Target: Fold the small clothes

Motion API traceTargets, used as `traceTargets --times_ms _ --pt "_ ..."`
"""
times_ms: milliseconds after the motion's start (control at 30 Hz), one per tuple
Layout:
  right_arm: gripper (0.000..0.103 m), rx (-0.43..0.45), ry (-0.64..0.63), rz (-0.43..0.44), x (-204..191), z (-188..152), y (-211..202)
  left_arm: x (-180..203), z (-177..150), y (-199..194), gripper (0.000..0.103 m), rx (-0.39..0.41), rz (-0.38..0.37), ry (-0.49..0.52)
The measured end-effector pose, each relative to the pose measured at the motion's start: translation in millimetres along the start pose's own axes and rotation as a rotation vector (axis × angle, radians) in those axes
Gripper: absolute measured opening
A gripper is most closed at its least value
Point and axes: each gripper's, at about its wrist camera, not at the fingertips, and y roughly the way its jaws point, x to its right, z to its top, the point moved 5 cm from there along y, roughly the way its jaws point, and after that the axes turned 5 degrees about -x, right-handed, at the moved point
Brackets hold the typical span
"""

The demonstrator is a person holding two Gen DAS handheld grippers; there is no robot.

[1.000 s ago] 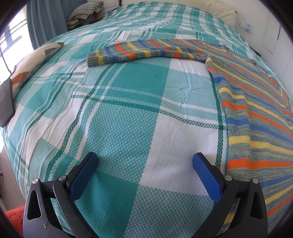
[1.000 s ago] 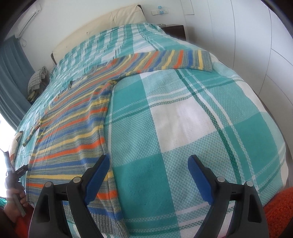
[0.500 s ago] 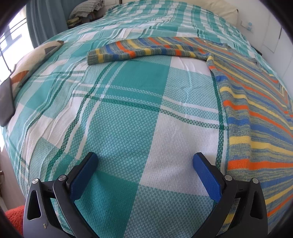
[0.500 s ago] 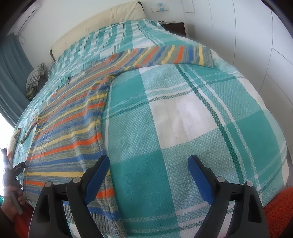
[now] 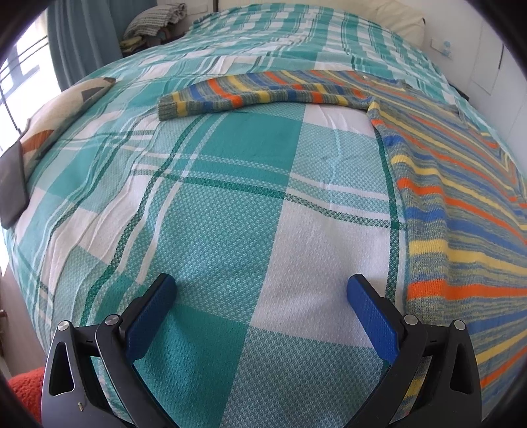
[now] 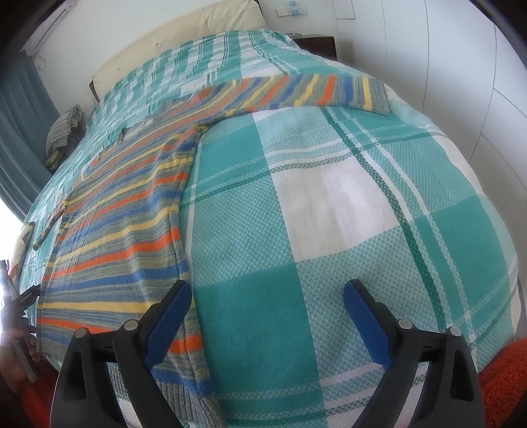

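Note:
A striped knit sweater (image 5: pixel 461 197) in orange, yellow, blue and grey lies flat on the bed, sleeves spread out. In the left wrist view its left sleeve (image 5: pixel 250 93) stretches across the far middle. My left gripper (image 5: pixel 260 296) is open and empty over bare bedspread, left of the sweater's body. In the right wrist view the sweater (image 6: pixel 125 210) fills the left and its right sleeve (image 6: pixel 322 90) runs to the far right. My right gripper (image 6: pixel 266 299) is open and empty, its left finger (image 6: pixel 171 312) over the sweater's hem edge.
The bed carries a teal and white checked bedspread (image 5: pixel 214 214). A patterned cushion (image 5: pixel 59 115) and a dark flat object (image 5: pixel 11 184) lie at its left edge. Folded cloths (image 5: pixel 154 19) sit by the curtain. An orange rug (image 6: pixel 504 378) lies on the floor.
Both grippers have drifted slightly; the sweater sits a little lower and nearer in both views. Nothing was taken hold of.

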Motion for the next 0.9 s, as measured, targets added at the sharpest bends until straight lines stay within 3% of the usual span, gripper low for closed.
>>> traceTargets --times_ms 333,567,900 --pt "0.099 -0.005 0.008 0.015 -1 -1 3 4 -2 1 0.103 0.005 0.03 0.021" --pt "0.099 -0.003 -0.021 -0.021 -6 -1 0 6 -2 2 0.103 0.004 0.042 0.032" --pt "0.099 0.094 -0.101 -0.173 -14 8 -20 6 -3 2 0.103 0.007 0.045 0.039"
